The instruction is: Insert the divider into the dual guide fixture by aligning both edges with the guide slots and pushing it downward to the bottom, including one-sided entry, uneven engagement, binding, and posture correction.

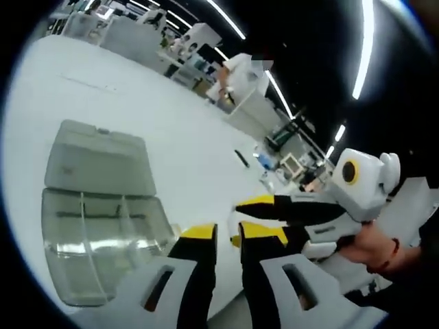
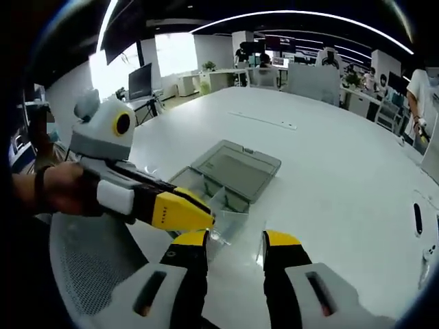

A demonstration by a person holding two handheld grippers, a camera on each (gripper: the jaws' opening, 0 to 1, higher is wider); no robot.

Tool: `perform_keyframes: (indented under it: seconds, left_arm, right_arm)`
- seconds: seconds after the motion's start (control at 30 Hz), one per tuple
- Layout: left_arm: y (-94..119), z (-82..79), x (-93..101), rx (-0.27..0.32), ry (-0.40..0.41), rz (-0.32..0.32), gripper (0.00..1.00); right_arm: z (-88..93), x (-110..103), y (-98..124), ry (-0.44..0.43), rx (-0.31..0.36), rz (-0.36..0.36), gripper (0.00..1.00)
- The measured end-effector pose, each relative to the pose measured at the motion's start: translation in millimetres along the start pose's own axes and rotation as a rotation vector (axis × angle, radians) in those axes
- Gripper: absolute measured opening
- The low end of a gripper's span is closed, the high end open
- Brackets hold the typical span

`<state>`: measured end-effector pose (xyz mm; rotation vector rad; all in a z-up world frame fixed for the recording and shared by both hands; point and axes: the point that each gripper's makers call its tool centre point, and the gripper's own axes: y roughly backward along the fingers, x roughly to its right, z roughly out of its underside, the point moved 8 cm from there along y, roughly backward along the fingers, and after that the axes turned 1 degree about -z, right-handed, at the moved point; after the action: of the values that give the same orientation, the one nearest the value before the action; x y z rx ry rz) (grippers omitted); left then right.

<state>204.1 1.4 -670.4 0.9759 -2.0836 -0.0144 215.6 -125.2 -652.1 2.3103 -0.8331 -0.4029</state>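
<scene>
On the white tabletop (image 1: 185, 157) sits the clear plastic box that I take for the dual guide fixture (image 1: 103, 240), its lid (image 1: 96, 161) thrown open flat behind it. From my left claw (image 1: 227, 240) the fixture lies just off to the left and slightly ahead, with its long axis running roughly away from me toward the lid; in the right gripper view the same fixture (image 2: 216, 199) lies ahead and a little left of my right claw (image 2: 234, 241), with the left claw (image 2: 195, 212) reaching in right over its near corner. I judge the left claw the nearer of the two. I can see thin clear partitions inside the box, but I cannot tell which of them, if any, is the divider I have to seat, nor whether it is already in its slots. My left claw looks narrow, its yellow tips close together with a slim gap, and I cannot tell whether anything thin and clear is pinched there. My right claw stands moderately open and holds nothing.
</scene>
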Motion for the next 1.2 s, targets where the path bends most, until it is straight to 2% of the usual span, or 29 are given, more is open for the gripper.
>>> perform_keyframes:
  seconds: [0.3, 0.4, 0.5, 0.7, 0.87, 1.0, 1.07, 1.2]
  left_arm:
    - [3.1, -2.0, -1.0, 0.018, 0.017, 0.020, 0.00]
    - [4.1, -1.8, -0.1, 0.017, -0.011, 0.025, 0.00]
    - [5.7, -2.4, -1.0, 0.020, -0.001, 0.031, 0.00]
    - [7.9, -4.7, 1.9, 0.026, -0.038, 0.034, 0.00]
    - [12.0, -5.0, 1.7, 0.029, -0.058, 0.021, 0.00]
    - [17.9, -8.8, -0.5, 0.030, -0.087, 0.027, 0.00]
    - [22.1, -11.3, -7.3, 0.027, -0.150, -0.021, 0.00]
    - [30.0, -12.7, -9.8, 0.037, -0.147, -0.014, 0.00]
  right_arm:
    - [-3.1, -7.2, -1.8, 0.001, 0.023, -0.020, 0.27]
    - [-2.9, -8.5, -2.6, 0.002, 0.026, -0.016, 0.27]
    - [-3.3, -8.8, -2.0, -0.009, 0.036, -0.023, 0.27]
    - [-5.5, -8.8, -1.2, -0.011, 0.050, -0.042, 0.28]
    - [-6.5, -13.4, -3.4, 0.041, 0.034, -0.049, 0.28]
    - [-9.4, -16.2, -2.7, 0.040, 0.047, -0.062, 0.28]
    - [-10.1, -19.4, -1.1, 0.054, 0.042, -0.071, 0.27]
    - [-11.2, -20.6, 2.3, 0.068, 0.042, -0.074, 0.27]
